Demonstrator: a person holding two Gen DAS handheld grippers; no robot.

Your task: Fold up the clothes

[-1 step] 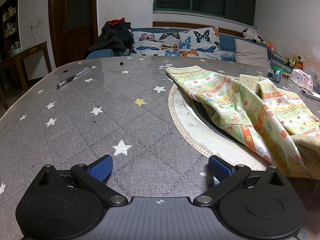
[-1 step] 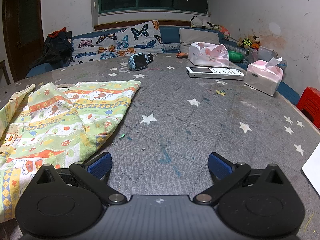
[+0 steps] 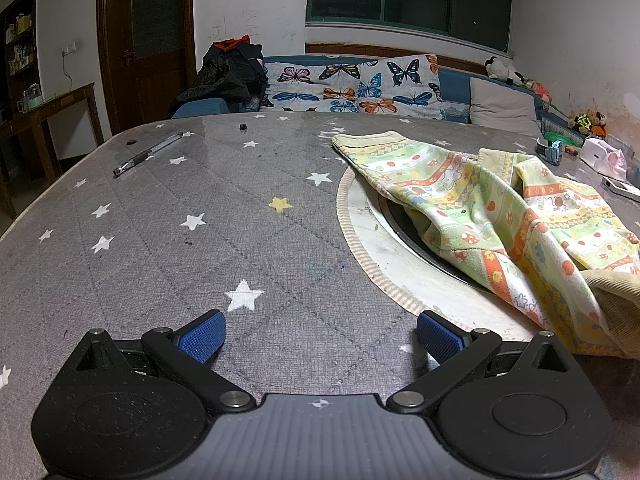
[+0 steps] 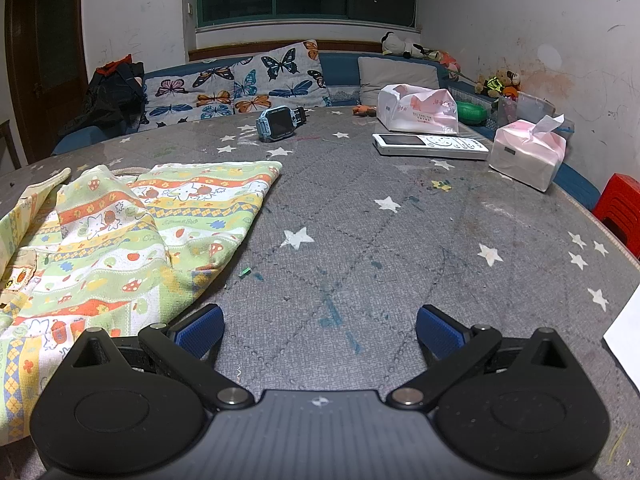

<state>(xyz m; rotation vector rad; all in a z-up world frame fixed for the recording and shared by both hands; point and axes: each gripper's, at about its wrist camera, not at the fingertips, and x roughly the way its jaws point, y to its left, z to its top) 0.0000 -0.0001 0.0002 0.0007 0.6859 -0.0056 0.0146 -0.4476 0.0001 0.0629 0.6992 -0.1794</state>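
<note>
right wrist view: rumpled pastel cartoon-print garment (image 4: 120, 232) beside wide-spread, empty right tongs (image 4: 320, 330); left tongs (image 3: 322, 332) likewise spread

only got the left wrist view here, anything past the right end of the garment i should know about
Observer: Yes, a white remote lies flat on the table, well clear of the garment.
Operator: where's the right hand-held gripper
Observer: The right hand-held gripper is open over bare table; its left finger sits right at the garment's edge.
Operator: anything near that far hem
Observer: A blue watch stands beyond it, apart from the cloth.
</note>
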